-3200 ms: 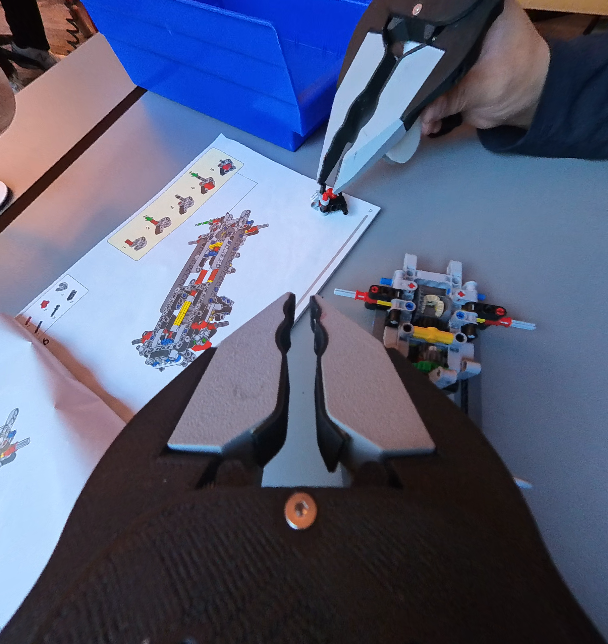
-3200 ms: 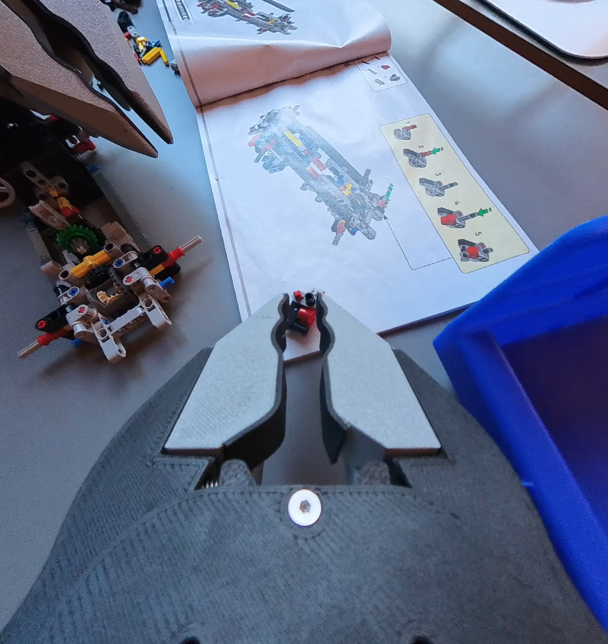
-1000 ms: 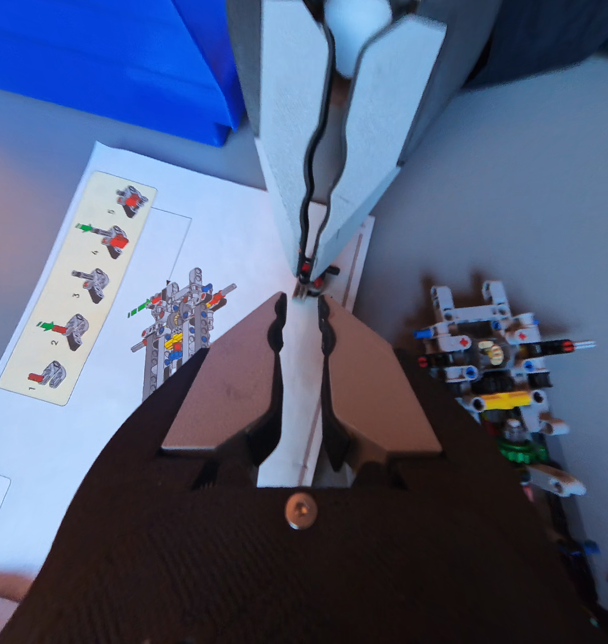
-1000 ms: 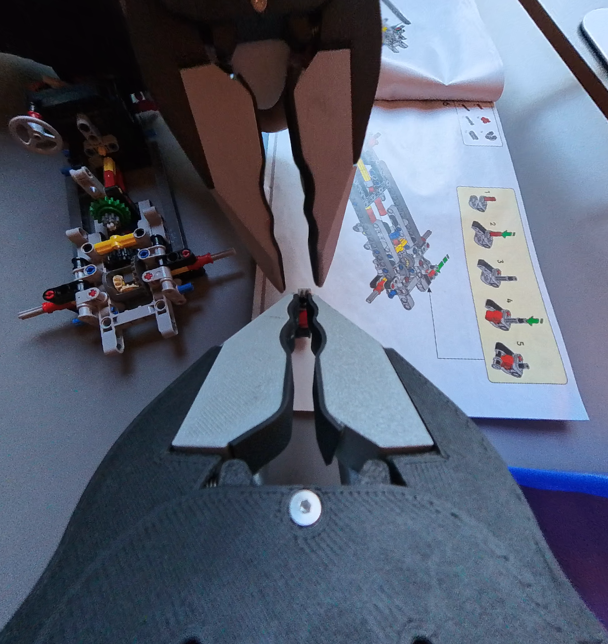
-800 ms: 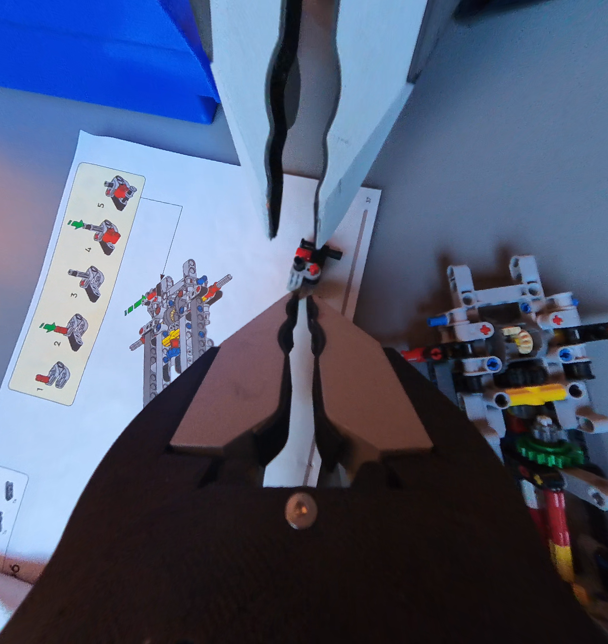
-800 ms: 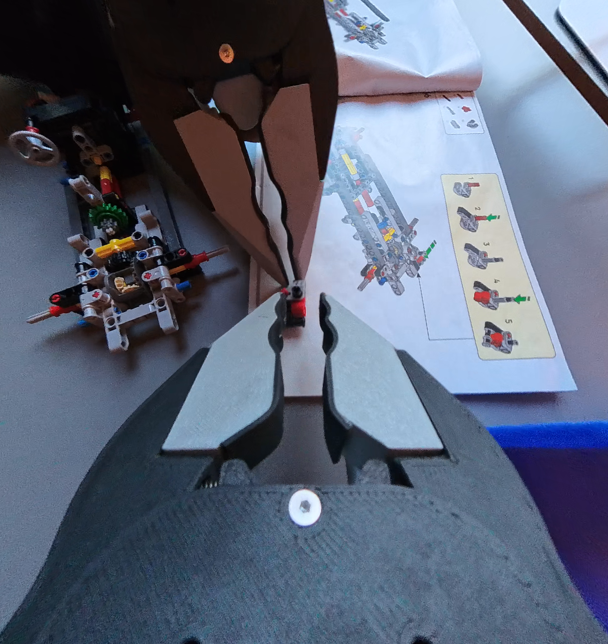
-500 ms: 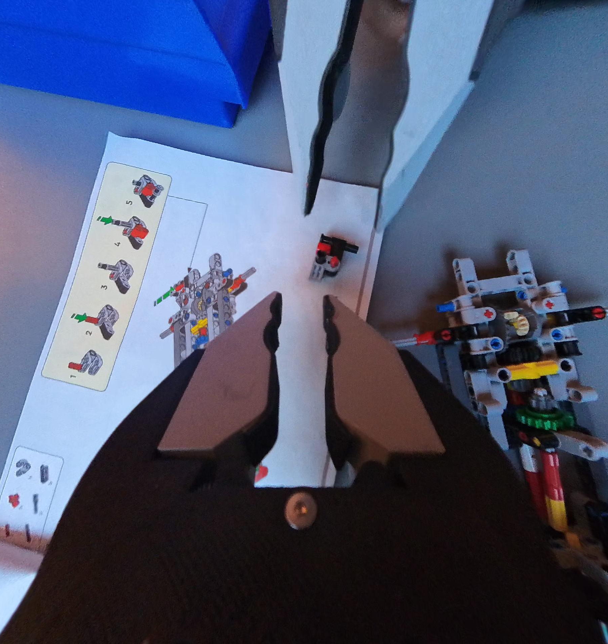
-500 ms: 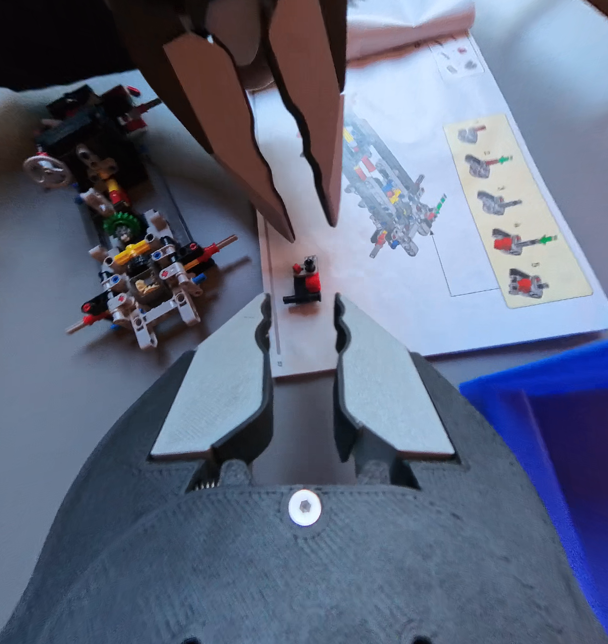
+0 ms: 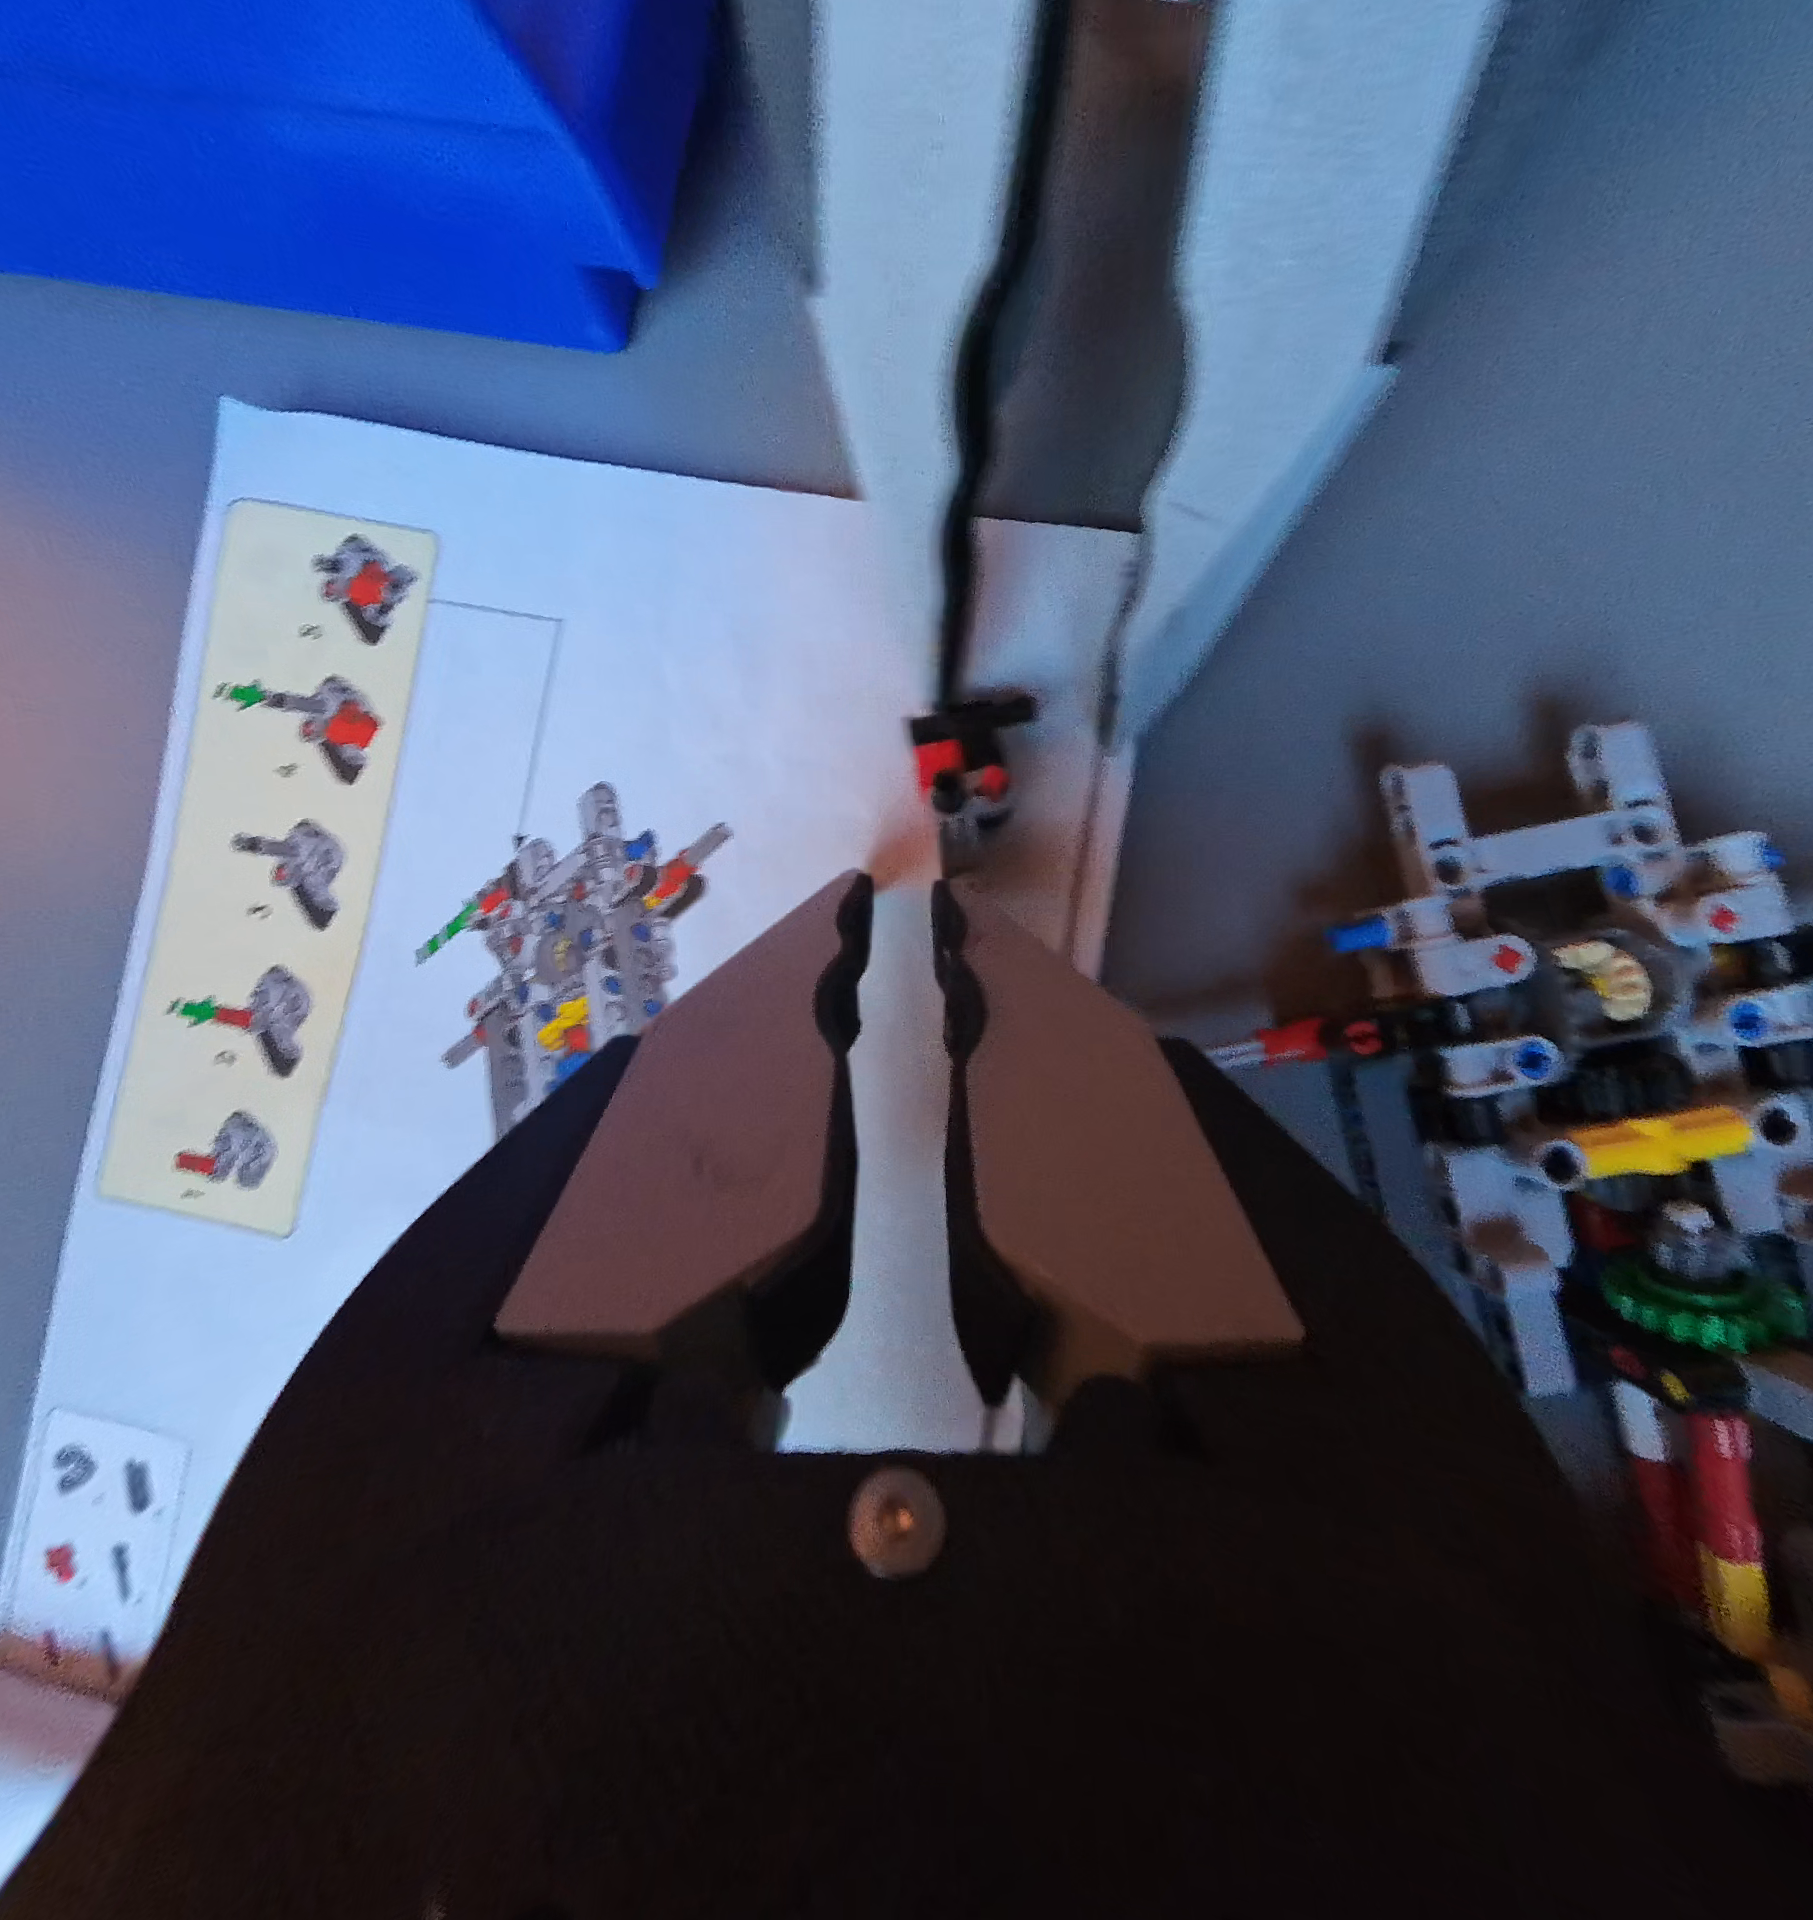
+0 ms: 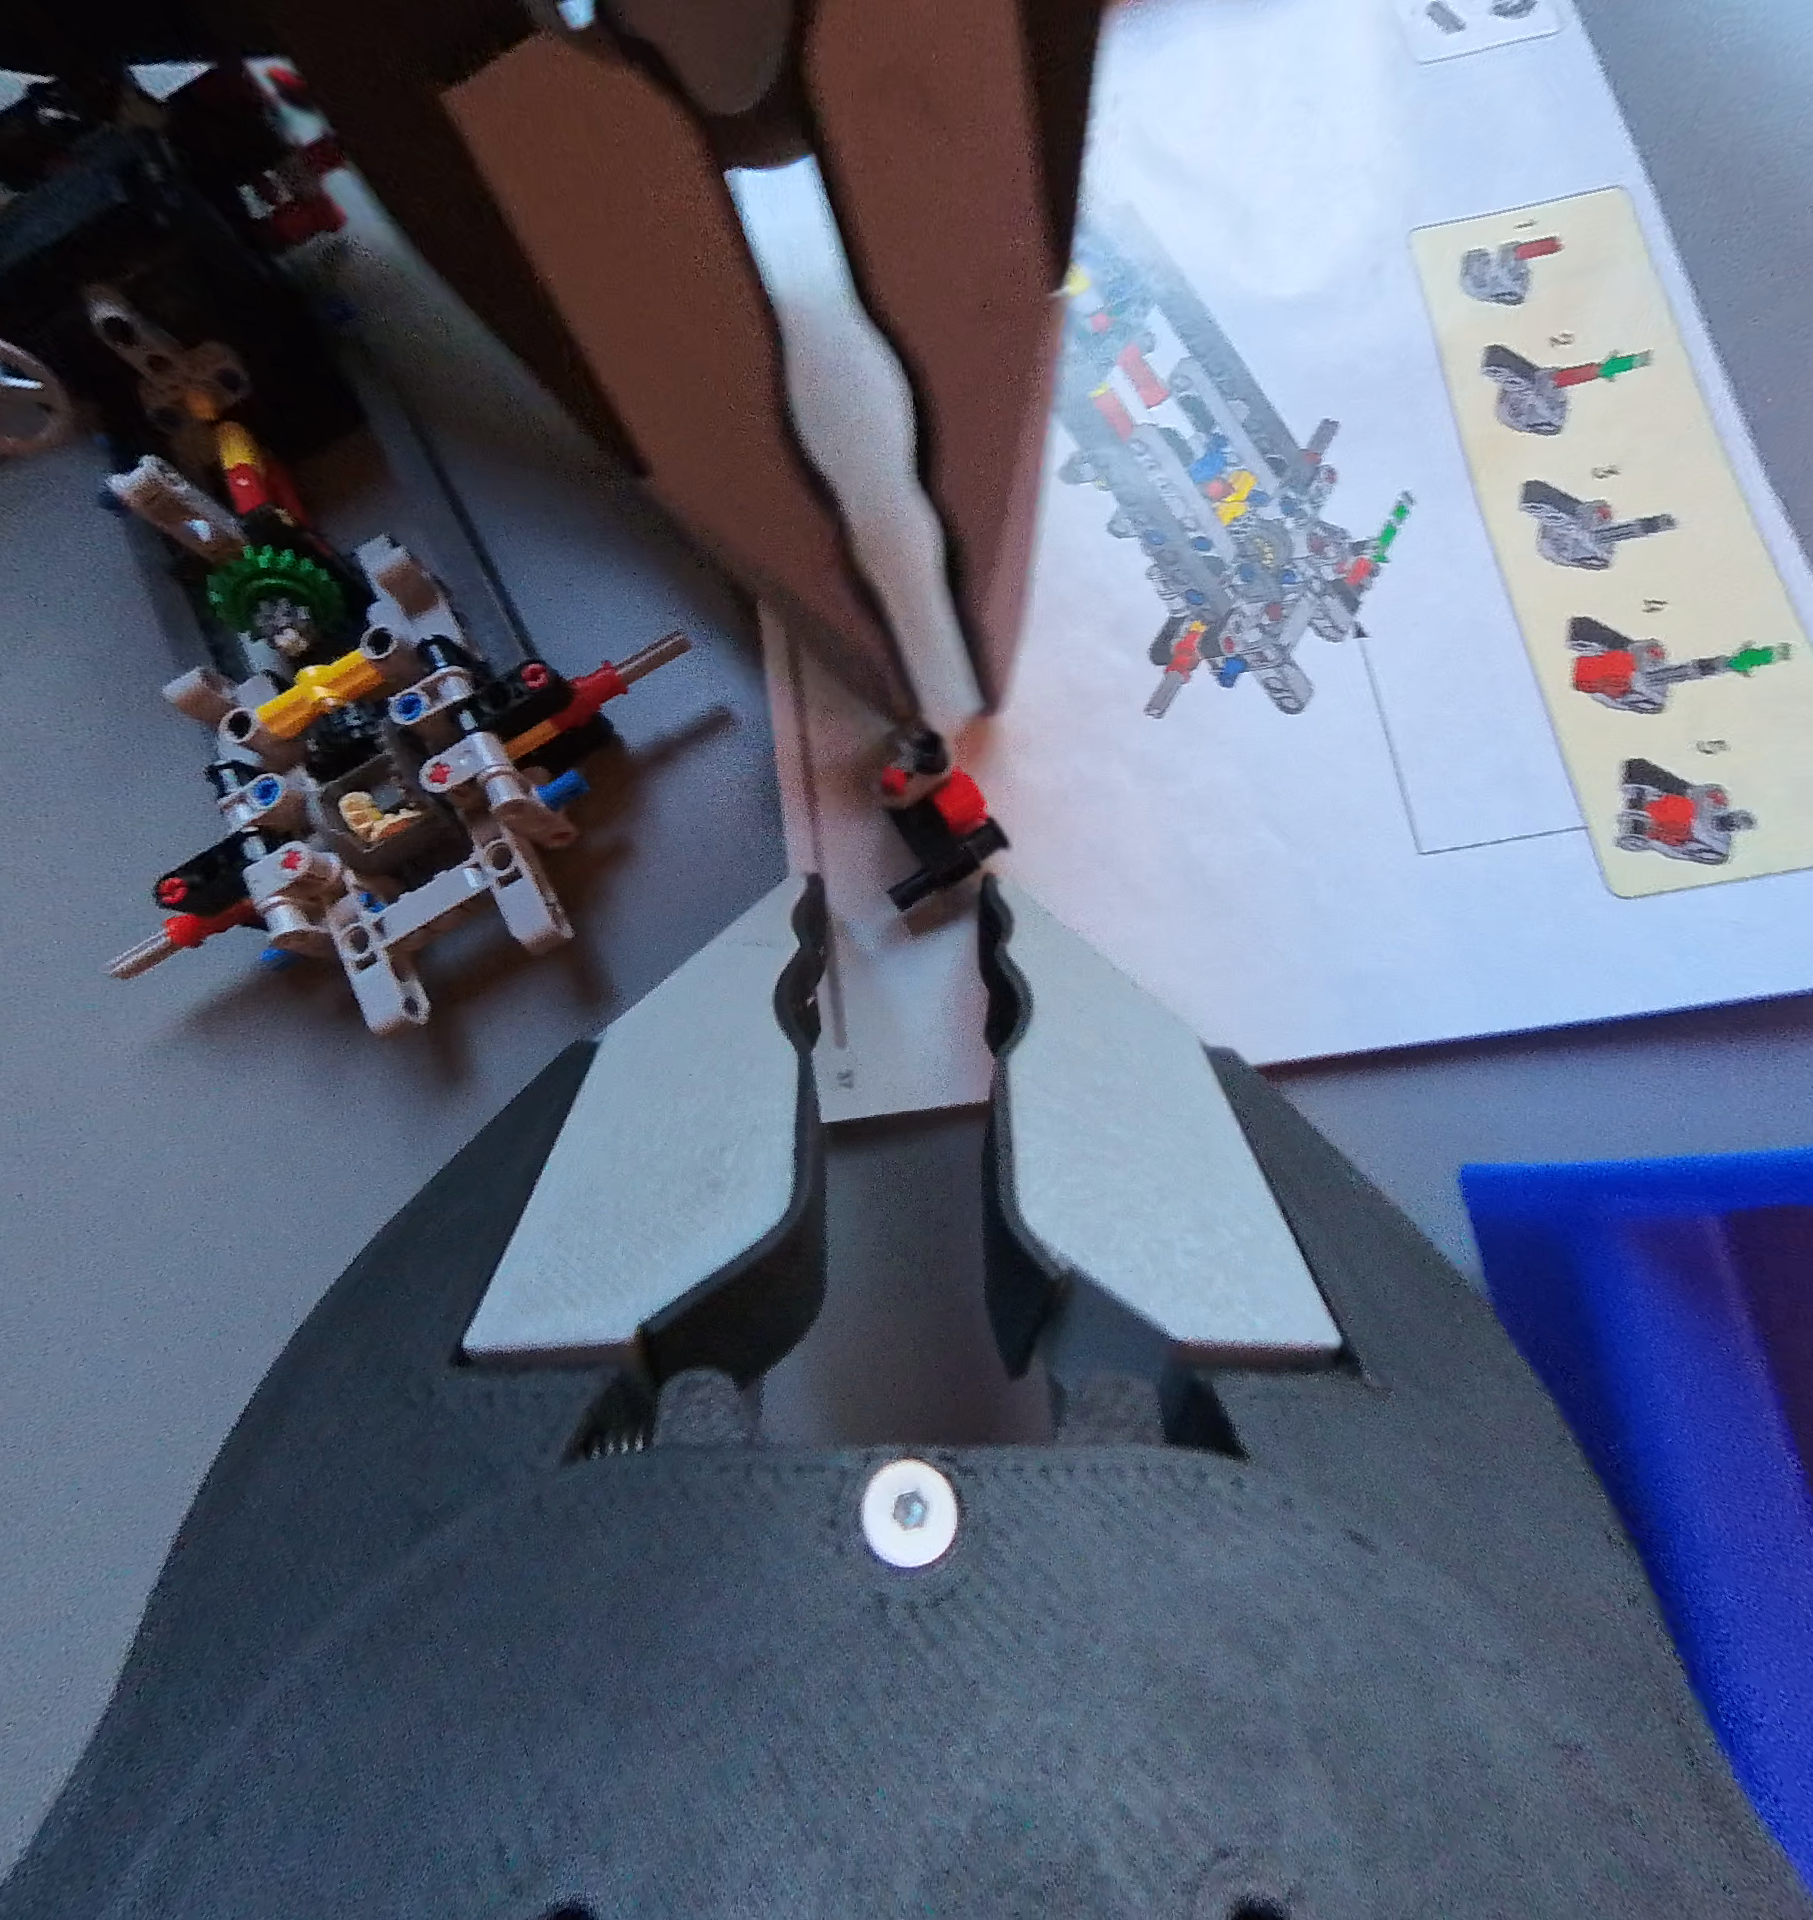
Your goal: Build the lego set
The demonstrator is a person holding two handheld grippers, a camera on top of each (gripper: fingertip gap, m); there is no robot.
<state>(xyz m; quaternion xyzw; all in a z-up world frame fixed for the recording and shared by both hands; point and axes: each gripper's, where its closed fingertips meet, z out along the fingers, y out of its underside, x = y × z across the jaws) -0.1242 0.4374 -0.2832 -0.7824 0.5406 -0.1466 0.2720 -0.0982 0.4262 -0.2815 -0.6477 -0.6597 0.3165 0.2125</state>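
So both tongs are closing in on one tiny brick piece on the manual, neither has it

Left gripper [image 9: 894, 894] has a narrow gap and holds nothing; right gripper [image 10: 894, 902] is wider, also bare. The small red-and-black piece [image 10: 936, 821] lies loose on the instruction booklet [image 10: 1328, 914] between their tips, near the brick chassis [image 10: 362, 769]. Risk, I'd guess: it's tiny and tilted, so a tip nudging it could skid it along the slick paper.

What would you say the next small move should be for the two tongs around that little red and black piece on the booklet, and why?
Probably ease the right tongs forward a touch so the small red and black piece sits between the open fingers. It lies loose on the instruction booklet, just beyond the right fingertips, and neither tongs grips it. The left tongs, narrowly parted, sit just short of it from the opposite side.
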